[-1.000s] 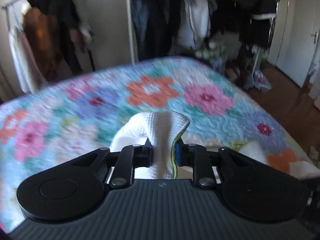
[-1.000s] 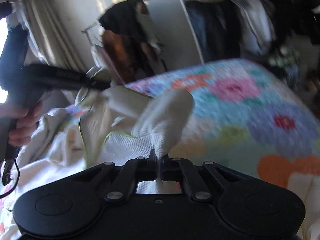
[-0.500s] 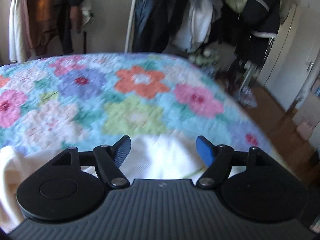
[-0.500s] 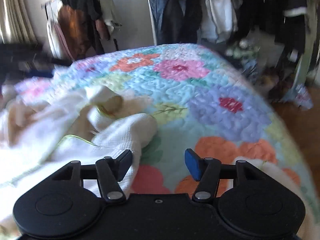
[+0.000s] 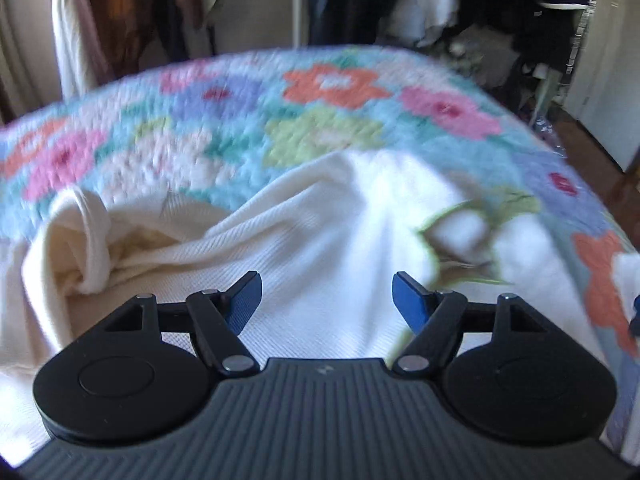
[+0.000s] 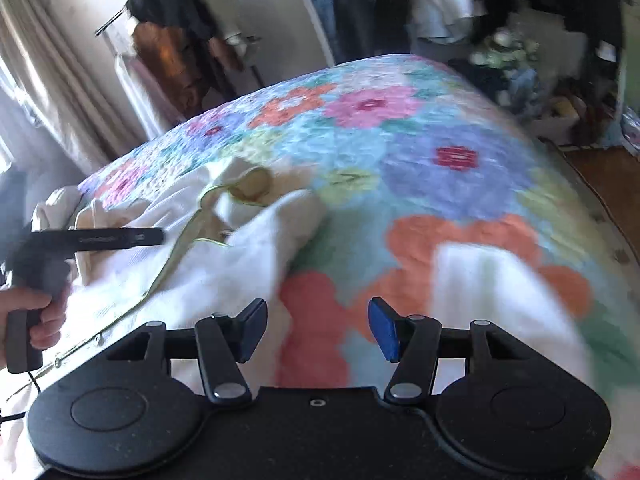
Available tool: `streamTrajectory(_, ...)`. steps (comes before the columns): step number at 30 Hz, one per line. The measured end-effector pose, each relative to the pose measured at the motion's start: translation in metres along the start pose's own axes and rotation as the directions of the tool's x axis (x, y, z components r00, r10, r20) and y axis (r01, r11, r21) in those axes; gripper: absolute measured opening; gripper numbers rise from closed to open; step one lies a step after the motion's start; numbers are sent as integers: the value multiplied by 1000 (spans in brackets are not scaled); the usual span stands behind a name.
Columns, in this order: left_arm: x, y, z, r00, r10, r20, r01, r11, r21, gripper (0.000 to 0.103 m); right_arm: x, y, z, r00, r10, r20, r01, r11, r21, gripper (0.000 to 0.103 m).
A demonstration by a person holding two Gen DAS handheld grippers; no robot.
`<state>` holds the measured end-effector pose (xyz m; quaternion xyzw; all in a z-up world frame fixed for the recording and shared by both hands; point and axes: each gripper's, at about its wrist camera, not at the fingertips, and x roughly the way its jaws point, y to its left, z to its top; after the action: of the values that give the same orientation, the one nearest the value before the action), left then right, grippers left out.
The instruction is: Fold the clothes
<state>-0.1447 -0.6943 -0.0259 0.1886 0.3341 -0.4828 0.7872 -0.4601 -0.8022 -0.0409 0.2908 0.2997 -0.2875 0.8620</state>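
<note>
A white waffle-knit garment with thin green trim (image 5: 320,232) lies crumpled on the flowered quilt (image 5: 320,120). My left gripper (image 5: 327,300) is open and empty, just above the garment's near part. In the right wrist view the same garment (image 6: 224,256) lies at the left on the quilt (image 6: 440,152). My right gripper (image 6: 318,330) is open and empty, over bare quilt just right of the garment. The left hand-held gripper (image 6: 96,238) shows at the left edge, held in a hand.
More white cloth (image 6: 492,292) lies on the quilt at the right. Clothes racks with hanging garments (image 5: 400,0) stand behind the bed. The bed's right edge drops to a wooden floor (image 6: 612,184) with clutter.
A second ago both grippers were shut on the white garment and held it up. Both opened and let it go; it now lies on the quilt. Both grippers have shifted since.
</note>
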Motion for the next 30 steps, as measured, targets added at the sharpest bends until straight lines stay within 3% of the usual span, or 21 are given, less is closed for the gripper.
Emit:
streamTrajectory(4, -36, -36, -19, 999, -28, 37, 24, 995, 99, 72, -50, -33, -29, 994, -106, 1, 105, 992, 72, 62)
streamTrajectory(7, -58, -61, -40, 992, -124, 21, 119, 979, 165, 72, -75, -55, -52, 983, -182, 20, 178, 974, 142, 62)
streamTrajectory(12, -81, -106, -71, 961, -276, -35, 274, 916, 294, 72, -73, -89, -57, 993, -85, 80, 55, 945, 323, 63)
streamTrajectory(16, -96, -132, -89, 925, -372, -74, 374, 862, 343, 72, -39, -90, -42, 988, -152, 30, 138, 951, 277, 63)
streamTrajectory(18, -100, -138, -93, 906, -414, -83, 418, 850, 321, 72, -31, -84, -36, 990, -137, 24, 129, 967, 221, 30)
streamTrajectory(20, -104, -140, -93, 886, -456, -84, 460, 841, 284, 72, -36, -75, -28, 997, -68, 46, 58, 981, 183, 12)
streamTrajectory(22, -107, -141, -91, 870, -487, -82, 490, 831, 262, 72, -52, -67, -19, 997, 18, 78, -30, 987, 159, 10)
streamTrajectory(24, -110, -139, -88, 860, -504, -80, 507, 827, 242, 72, -76, -61, -9, 982, 150, 112, -168, 972, 165, 10)
streamTrajectory(26, -115, -134, -85, 833, -549, -68, 550, 812, 195, 72, -103, -53, 2, 949, 280, 144, -300, 943, 147, 10)
streamTrajectory(27, -119, -131, -83, 809, -584, -59, 585, 794, 164, 72, -118, -48, 7, 927, 342, 157, -362, 924, 123, 10)
streamTrajectory(30, -134, -121, -81, 690, -721, -60, 723, 684, 98, 72, -151, -28, 12, 834, 548, 72, -550, 835, 15, 10)
